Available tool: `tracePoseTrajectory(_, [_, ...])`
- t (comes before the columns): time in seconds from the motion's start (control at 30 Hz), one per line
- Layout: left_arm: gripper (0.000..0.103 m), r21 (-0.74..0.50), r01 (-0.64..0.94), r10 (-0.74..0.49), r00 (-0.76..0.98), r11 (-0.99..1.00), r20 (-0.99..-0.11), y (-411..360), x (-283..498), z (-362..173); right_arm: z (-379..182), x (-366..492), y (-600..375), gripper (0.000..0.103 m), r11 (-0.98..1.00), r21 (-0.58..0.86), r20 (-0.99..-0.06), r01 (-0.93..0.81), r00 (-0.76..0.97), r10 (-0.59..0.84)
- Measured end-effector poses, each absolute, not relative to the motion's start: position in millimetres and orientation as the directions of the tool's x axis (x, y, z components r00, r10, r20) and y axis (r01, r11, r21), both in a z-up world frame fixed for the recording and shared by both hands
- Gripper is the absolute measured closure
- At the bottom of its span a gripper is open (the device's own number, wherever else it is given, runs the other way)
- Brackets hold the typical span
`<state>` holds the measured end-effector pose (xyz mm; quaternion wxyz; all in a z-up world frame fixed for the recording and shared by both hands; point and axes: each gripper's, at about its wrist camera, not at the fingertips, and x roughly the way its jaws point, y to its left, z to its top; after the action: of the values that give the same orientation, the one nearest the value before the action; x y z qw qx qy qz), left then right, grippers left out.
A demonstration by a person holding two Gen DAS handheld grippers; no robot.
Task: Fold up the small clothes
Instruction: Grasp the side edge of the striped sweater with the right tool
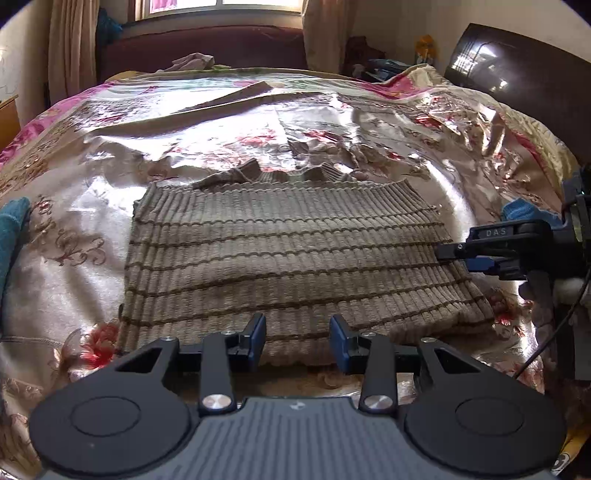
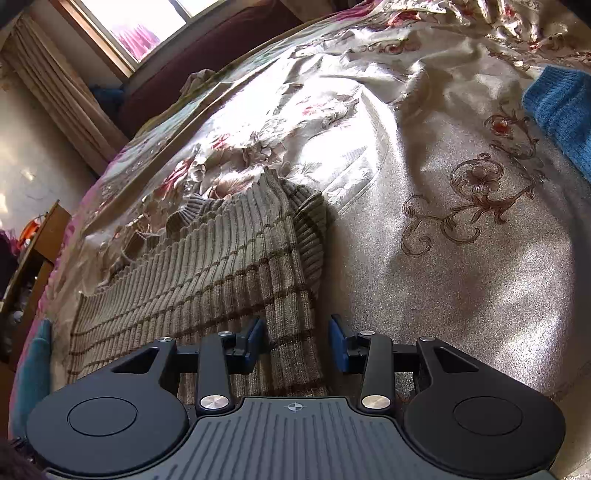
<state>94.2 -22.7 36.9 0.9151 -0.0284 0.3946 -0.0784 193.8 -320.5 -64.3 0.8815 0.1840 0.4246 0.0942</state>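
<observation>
A blue knitted thing [image 2: 561, 118] lies far ahead and to the right of the right gripper's fingers [image 2: 298, 343], well apart from them. A teal cloth [image 1: 11, 236] sits far off to the left of the left gripper's fingers [image 1: 297, 341]. Some crumpled clothes [image 1: 194, 61] lie way ahead, near the window [image 1: 221, 5]. Nothing sits between the fingers and the sweater.

The brown striped sweater [image 1: 288, 254] is folded into a flat, thick shape with bumpy ribs and dark lines. It lies just ahead of the left gripper's fingers, which are apart with nothing squeezed between them. In the right wrist view, the sweater's right edge runs between the right gripper's fingers. They are apart too, and the blue pads do not press on it. A sleeve [image 2: 312, 229] is tucked along that edge, ahead of the fingers.

The sweater rests on a shiny bed cover [image 2: 461, 277] with flowers and swirls. Sunlight makes bright spots on it. Curtains [image 1: 70, 44] hang by the window, and a dark headboard [image 1: 517, 77] stands far to the right.
</observation>
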Motion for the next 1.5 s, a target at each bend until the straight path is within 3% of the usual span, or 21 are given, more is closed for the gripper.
tracePoseTrajectory(0.5, [0.06,-0.033,0.33,-0.249,0.639,0.943,-0.728,-99.4,96.7,17.9,-74.4,201.1,-344.9,0.062,0.842,0.538,-0.65,-0.027,0.623,0.435])
tracePoseTrajectory(1.0, [0.059,0.212,0.507,-0.236,0.679,0.836,-0.695,-175.5,95.7,-11.8,-87.7,229.0,-355.9,0.061,0.758,0.65,-0.563,-0.043,0.643,0.519])
tracePoseTrajectory(1.23, [0.053,0.263,0.525,-0.225,0.691,0.809,-0.687,-194.7,95.6,-21.0,-104.7,230.9,-372.6,0.061,0.659,0.75,-0.469,-0.061,0.653,0.594])
tracePoseTrajectory(1.5, [0.051,0.28,0.513,-0.214,0.706,0.811,-0.675,-208.4,107.2,-24.7,-109.8,233.5,-378.6,0.061,0.618,0.783,-0.435,-0.07,0.647,0.626])
